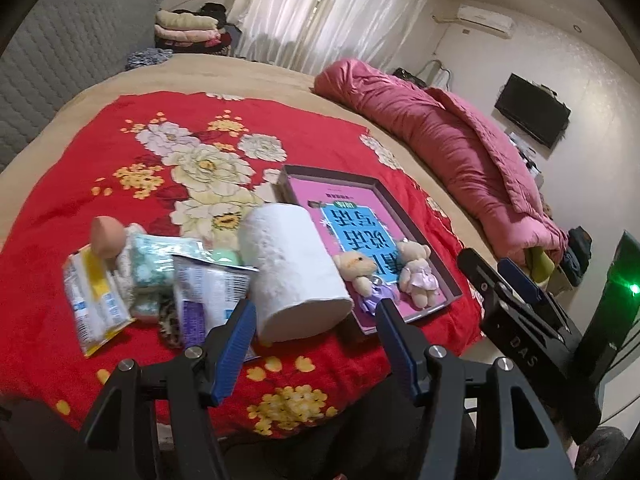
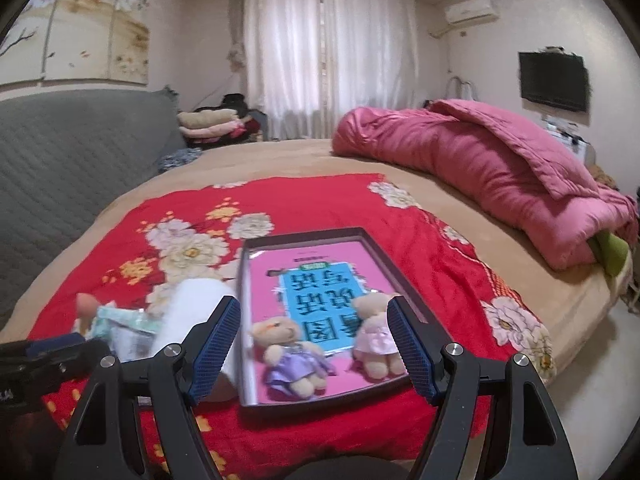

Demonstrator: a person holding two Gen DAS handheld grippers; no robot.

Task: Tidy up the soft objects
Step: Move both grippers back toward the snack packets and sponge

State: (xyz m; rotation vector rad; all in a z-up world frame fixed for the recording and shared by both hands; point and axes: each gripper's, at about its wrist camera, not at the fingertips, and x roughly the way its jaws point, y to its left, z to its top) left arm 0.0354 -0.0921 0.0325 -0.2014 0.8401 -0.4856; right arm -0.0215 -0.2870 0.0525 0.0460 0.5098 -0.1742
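A dark tray [image 1: 420,232] [image 2: 404,276] with a pink book in it lies on the red flowered blanket [image 1: 120,140]. Two small teddy bears lie in the tray: one in a purple dress [image 1: 362,274] [image 2: 290,354] and one in a pink dress [image 1: 418,274] [image 2: 374,338]. A white paper roll [image 1: 294,276] [image 2: 188,316] lies left of the tray. Beside it are tissue packs [image 1: 96,300], a green-patterned pack [image 1: 154,268] and a peach sponge [image 1: 106,238]. My left gripper [image 1: 316,310] is open, just short of the roll. My right gripper [image 2: 314,308] is open above the bears; it also shows in the left wrist view [image 1: 500,268].
A rolled pink quilt [image 1: 460,140] [image 2: 500,168] lies along the bed's right side. A grey quilted headboard [image 2: 60,152] stands at left. Folded clothes [image 2: 212,124] are stacked near the curtain. A wall TV [image 2: 554,80] hangs at right.
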